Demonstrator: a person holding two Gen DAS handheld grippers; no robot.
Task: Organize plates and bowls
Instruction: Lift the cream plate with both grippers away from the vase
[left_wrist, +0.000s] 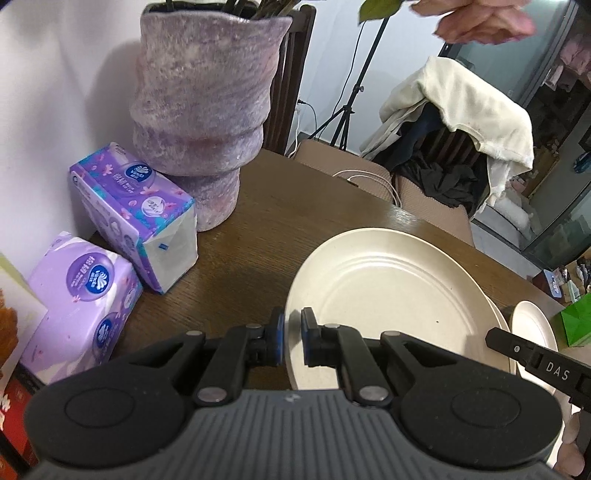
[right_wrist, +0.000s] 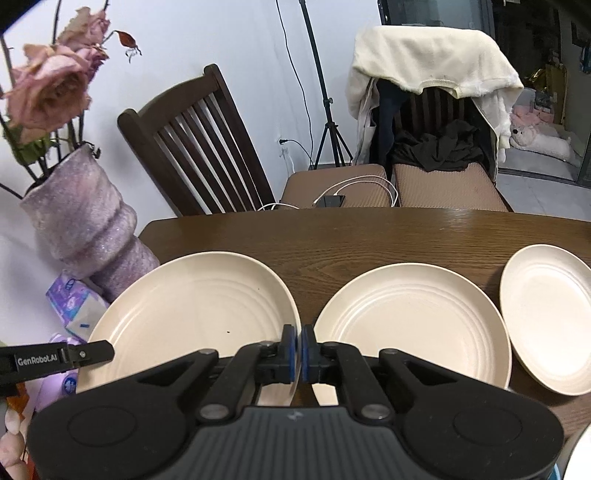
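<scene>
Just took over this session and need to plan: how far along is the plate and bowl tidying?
Done: nothing looks stacked yet. In hand: the left hand-held gripper and the right hand-held gripper are shut on opposite rims of one large plate. Left: a second large plate and a smaller plate lie apart on the table; no bowl clearly shows.

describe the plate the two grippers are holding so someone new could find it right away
Start at the tall purple vase in the corner of the wooden table. The cream plate nearest it is the one. Unlike the second plate and third plate lying free to its right, the left gripper and right gripper pinch its opposite rims.
</scene>
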